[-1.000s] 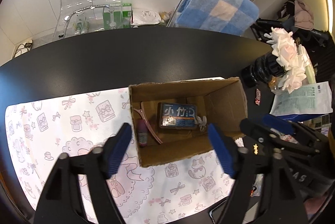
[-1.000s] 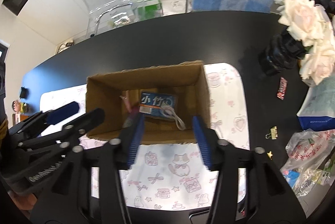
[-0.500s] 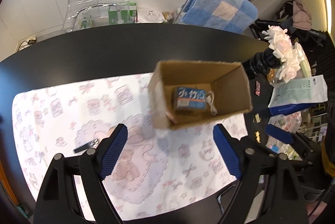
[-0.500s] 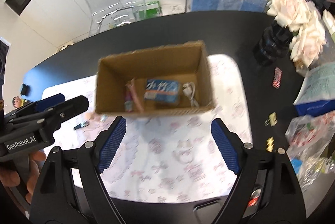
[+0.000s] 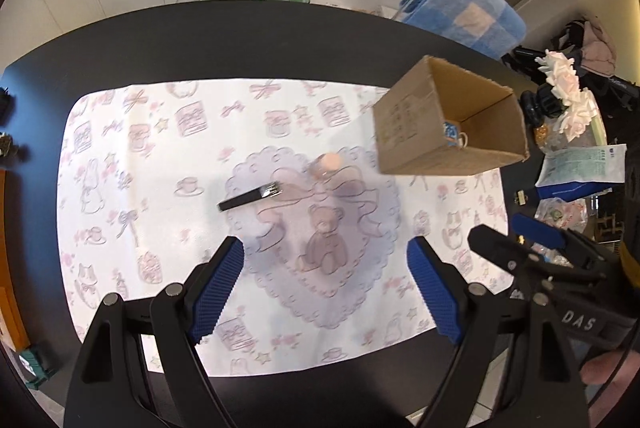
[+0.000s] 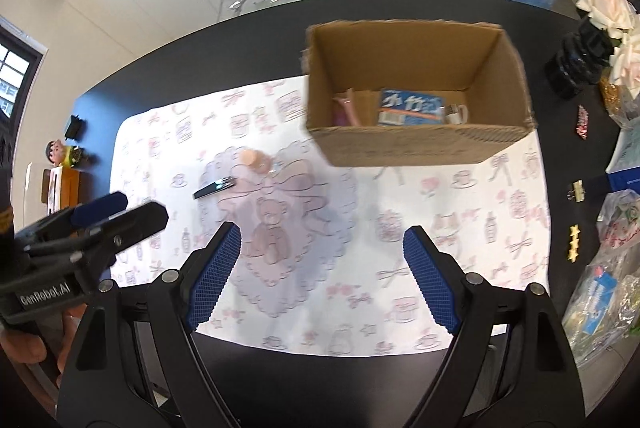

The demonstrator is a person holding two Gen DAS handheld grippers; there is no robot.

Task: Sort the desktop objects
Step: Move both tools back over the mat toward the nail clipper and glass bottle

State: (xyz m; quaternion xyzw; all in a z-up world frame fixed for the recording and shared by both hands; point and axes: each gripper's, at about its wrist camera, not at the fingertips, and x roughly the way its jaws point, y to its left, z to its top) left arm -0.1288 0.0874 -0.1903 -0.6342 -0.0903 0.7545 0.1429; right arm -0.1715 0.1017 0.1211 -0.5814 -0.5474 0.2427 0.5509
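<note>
On the dark surface (image 6: 240, 40) lies a white mat printed with pink bows and a teddy bear (image 5: 280, 212). Both sets of tongs hover above it, spread wide and empty — left tongs (image 5: 324, 288), right tongs (image 6: 320, 276). A brown cardboard box (image 6: 416, 144) sits at the mat's far right corner, holding a blue packet (image 6: 410, 106) and a pink item (image 6: 346, 108). Near the mat's centre rest a black nail clipper (image 5: 250, 196) and, just beside it, a blurred clear bottle with a peach cap (image 5: 326, 164).
</note>
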